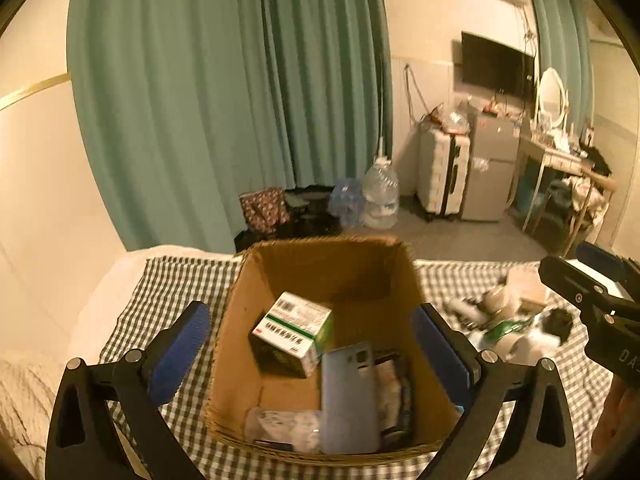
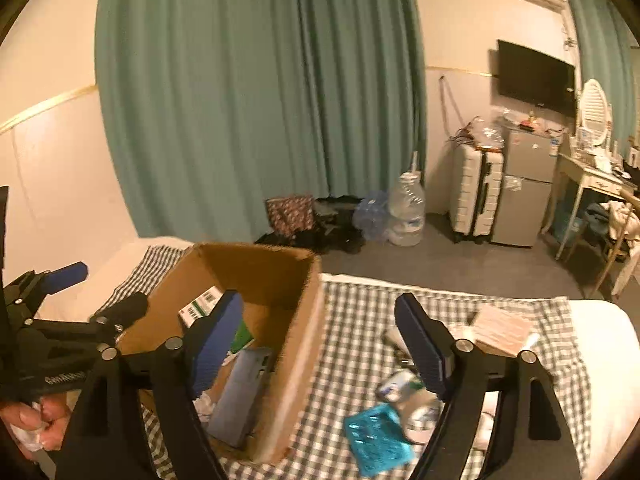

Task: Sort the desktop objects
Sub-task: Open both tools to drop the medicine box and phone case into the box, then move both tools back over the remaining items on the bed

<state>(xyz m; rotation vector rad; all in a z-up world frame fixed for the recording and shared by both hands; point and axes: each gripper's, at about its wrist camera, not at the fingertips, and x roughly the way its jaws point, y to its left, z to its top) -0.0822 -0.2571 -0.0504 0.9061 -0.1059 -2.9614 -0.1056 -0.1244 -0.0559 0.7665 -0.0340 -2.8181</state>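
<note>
Left wrist view — cardboard box (image 1: 328, 340) sitting on the checked cloth (image 1: 176, 284) over the bed: already holding a green-and-white carton (image 1: 294, 332), a grey phone case (image 1: 350, 396) and a clear packet (image 1: 280, 428) at its near wall. Left tool (image 1: 312, 344) hanging released above the box, nothing between its pads.

Right wrist view — right tool (image 2: 320, 340) standing open and empty, straddling the box's right wall. Still lying unsorted right of the box: a teal packet (image 2: 376, 440), a pink pad (image 2: 500, 328), small white items (image 2: 404, 388). Sorting appearing partly done.
</note>
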